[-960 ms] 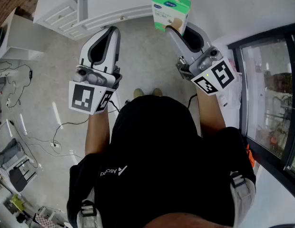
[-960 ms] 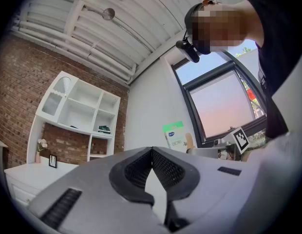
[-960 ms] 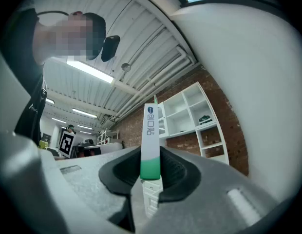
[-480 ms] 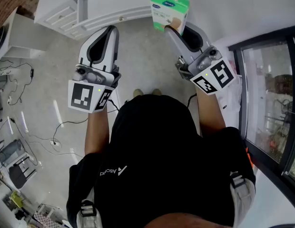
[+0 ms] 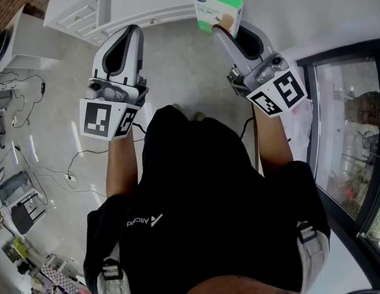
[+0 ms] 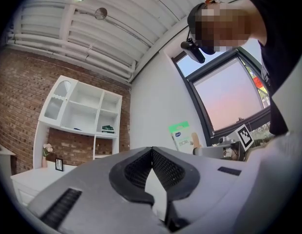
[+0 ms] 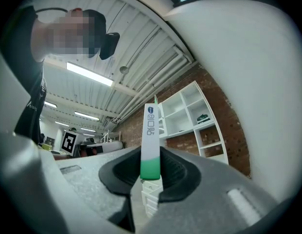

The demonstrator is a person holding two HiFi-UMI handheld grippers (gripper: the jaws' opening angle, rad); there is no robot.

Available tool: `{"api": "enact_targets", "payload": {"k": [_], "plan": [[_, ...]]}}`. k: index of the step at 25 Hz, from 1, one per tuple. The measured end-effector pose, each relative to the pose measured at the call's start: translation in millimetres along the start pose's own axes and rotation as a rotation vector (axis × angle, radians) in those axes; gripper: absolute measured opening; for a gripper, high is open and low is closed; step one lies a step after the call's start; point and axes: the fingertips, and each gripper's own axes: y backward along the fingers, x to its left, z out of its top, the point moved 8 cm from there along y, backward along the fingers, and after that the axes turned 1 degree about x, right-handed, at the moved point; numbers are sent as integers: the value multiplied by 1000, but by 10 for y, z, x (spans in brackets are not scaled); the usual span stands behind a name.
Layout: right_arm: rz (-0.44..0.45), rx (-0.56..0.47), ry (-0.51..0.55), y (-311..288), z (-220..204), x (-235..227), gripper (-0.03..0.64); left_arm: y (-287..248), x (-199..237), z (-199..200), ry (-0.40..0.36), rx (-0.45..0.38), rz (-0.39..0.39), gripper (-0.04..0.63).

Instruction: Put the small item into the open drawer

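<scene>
Between the jaws of the right gripper (image 7: 151, 172): small green-and-white box (image 7: 151, 130), pinched edge-on at its green end, the rest standing clear above the pads. Left gripper (image 6: 152, 152): jaws pressed together at the tips, nothing between them. Head view: the grippers are well apart, and the box is up near the white drawer unit (image 5: 86, 14). White shelf unit (image 6: 83, 116) against brick wall (image 6: 24, 82).

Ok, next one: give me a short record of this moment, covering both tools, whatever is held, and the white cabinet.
left tool: jaws together, nothing between them
right tool: clamped on the green-and-white box
box position: in the air ahead of the person, sticking out past the tool's tips, not in any drawer
white cabinet: ahead, beyond both tools
floor: cables at the person's left
</scene>
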Motion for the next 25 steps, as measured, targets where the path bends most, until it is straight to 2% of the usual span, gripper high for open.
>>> {"api": "enact_targets", "payload": {"k": [10,16,18,25], "plan": [[-1,39,21,-499,-136,-469,84,-431,494,-206,9,-11,11,-2],[4,97,23,-1872,-563,-1113,84,-1059,1877,-634,19,-1,36,-2],[0,119,28,-2130,-643,-1225,84,-1178,2143,-716,29,6,35,-2],[-20,184,54,-2142,-642,-1264,84,-1273,2186,-706,38,18,6,-2]]}}
